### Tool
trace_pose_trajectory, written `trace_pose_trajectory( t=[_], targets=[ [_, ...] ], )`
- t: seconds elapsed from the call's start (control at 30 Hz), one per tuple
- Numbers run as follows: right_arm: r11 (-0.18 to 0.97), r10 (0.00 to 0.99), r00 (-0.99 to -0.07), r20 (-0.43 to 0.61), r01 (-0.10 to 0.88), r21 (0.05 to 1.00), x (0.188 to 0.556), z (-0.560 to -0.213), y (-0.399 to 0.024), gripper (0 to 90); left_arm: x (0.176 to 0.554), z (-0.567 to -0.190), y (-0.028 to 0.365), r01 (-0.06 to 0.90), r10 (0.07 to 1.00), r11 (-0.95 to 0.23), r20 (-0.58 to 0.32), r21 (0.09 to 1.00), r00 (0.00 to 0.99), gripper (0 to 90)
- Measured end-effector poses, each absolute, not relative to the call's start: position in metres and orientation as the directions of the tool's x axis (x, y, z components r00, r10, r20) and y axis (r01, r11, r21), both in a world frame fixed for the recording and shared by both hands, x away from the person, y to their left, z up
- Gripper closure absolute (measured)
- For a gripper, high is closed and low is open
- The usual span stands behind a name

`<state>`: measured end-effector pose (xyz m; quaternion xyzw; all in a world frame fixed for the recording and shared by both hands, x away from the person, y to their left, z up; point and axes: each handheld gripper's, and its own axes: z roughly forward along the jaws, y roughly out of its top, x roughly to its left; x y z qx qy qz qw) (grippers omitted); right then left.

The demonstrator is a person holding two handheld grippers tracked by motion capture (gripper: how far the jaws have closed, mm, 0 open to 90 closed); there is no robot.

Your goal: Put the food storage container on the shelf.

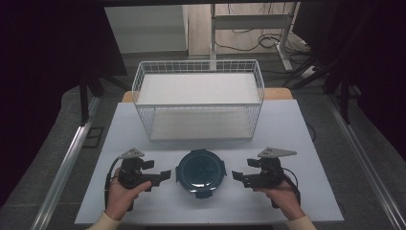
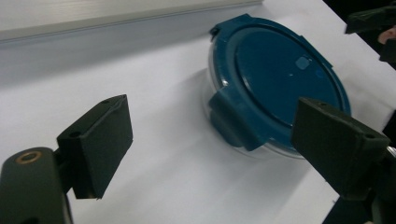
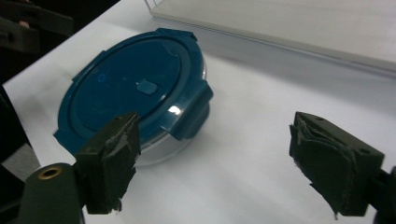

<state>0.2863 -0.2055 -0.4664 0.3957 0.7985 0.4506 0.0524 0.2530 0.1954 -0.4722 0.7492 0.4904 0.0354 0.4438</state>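
white tabletop (image 1: 287,129), dim room behind, cables on the floor. round clear container with a dark blue clip-on lid (image 1: 200,171) sits at the near middle of the table, lid on, all four clips appear folded down. white wire basket (image 1: 198,98) stands behind it, well apart, nothing inside. left gripper (image 1: 162,176) just left of the container, jaws wide apart, holding nothing; right gripper (image 1: 238,176) just right of it, jaws likewise wide, holding nothing. neither touches the container. judgement: work barely begun, container ungrasped; closing in, gripping and whatever follows all remain.
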Motion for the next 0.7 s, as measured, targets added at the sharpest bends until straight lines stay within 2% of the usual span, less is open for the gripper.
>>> trace_pose_trajectory(
  t=[0.2,0.5,0.7],
  targets=[
    [0.267,0.671,-0.659,0.339,0.642,0.719,0.293,-0.469,-0.188,12.3,0.264,-0.471,0.187,0.735,0.739,-0.085,-0.453,0.673,0.499,10.8],
    [0.220,0.670,-0.596,0.442,0.728,0.649,0.311,-0.479,-0.165,10.0,0.278,-0.489,0.175,0.811,0.707,-0.049,-0.554,0.583,0.440,10.6],
    [0.227,0.661,-0.577,0.480,0.763,0.605,0.312,-0.490,-0.160,10.0,0.281,-0.500,0.171,0.849,0.666,-0.035,-0.621,0.527,0.413,11.4]
  ],
)
